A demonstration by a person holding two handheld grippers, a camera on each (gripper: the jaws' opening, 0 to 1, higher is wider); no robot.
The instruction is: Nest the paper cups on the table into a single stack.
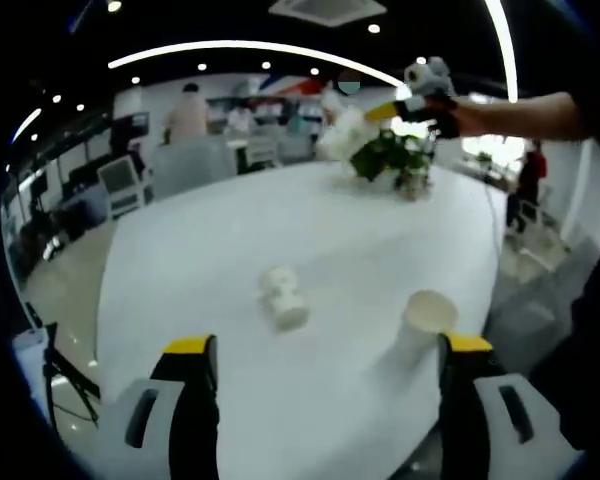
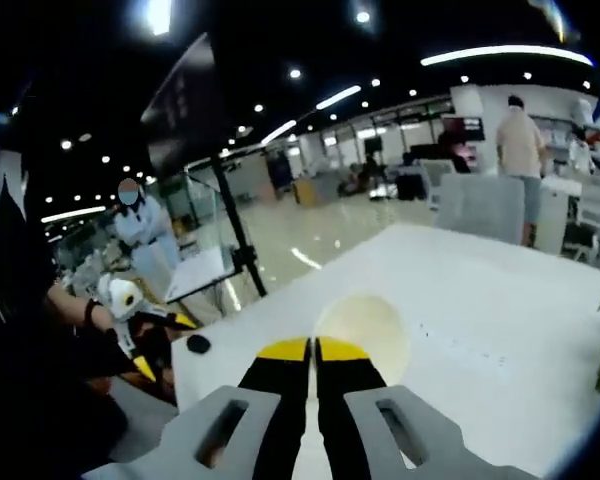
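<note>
Your left gripper is spread wide and holds nothing. Just beside its right jaw an upright paper cup stands on the white table; farther off lie nested cups on their side. Your right gripper pinches the rim of a held cup, whose visible inside looks bare. Beyond, a potted plant.

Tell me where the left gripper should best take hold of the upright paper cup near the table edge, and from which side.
Probably at the rim: one jaw inside the open mouth, one outside the wall, coming down from above. The upright cup stands with its mouth up, close to the edge of the table, just ahead of the left gripper, whose jaws stand wide open. A light pinch avoids crushing the thin wall.
</note>
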